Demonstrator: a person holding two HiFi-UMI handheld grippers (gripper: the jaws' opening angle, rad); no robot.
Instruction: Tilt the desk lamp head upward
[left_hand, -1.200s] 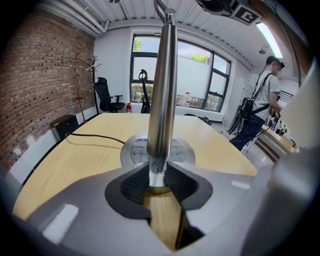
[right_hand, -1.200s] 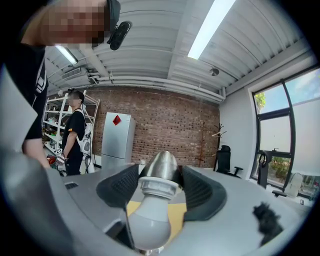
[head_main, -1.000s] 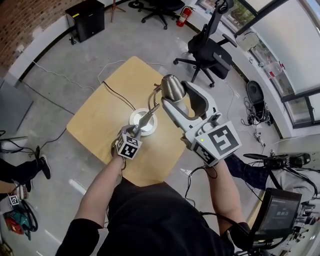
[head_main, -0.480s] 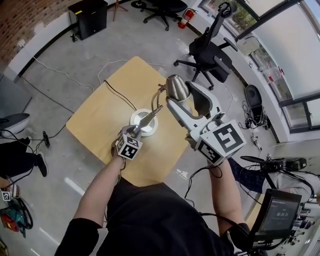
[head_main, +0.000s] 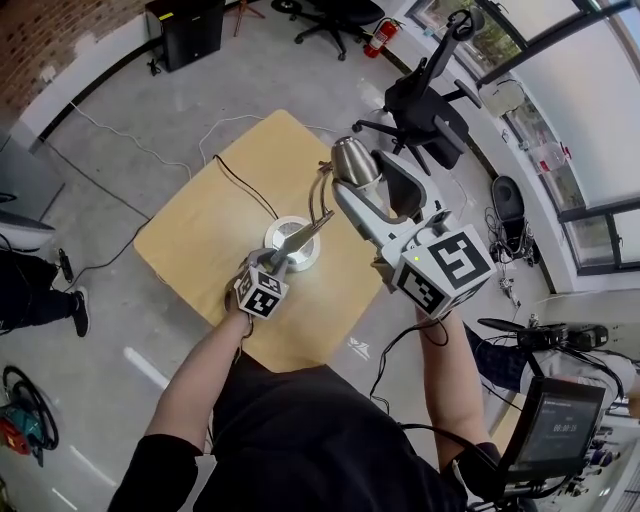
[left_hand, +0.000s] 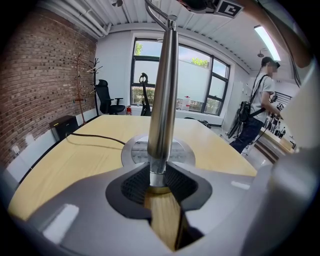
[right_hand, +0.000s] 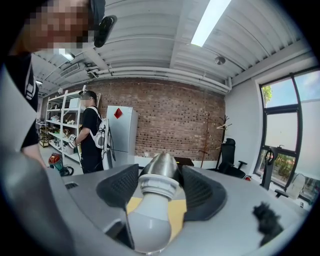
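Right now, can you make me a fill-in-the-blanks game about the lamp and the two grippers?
1. The right gripper holds the lamp head in its jaws, and the white ____ faces that gripper's camera.
2. The left gripper, its jaws just closing, grips the pole low down, near the round ____.
3. The lamp stands on a yellow ____.
Missing words: bulb, base, table.

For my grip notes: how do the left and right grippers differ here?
The left gripper, fingers just closing, pinches the thin upright stem above the base; the right gripper holds the wide lamp head, bulb toward its camera. Left fingers stand narrow, right fingers wide. Both grip one lamp.
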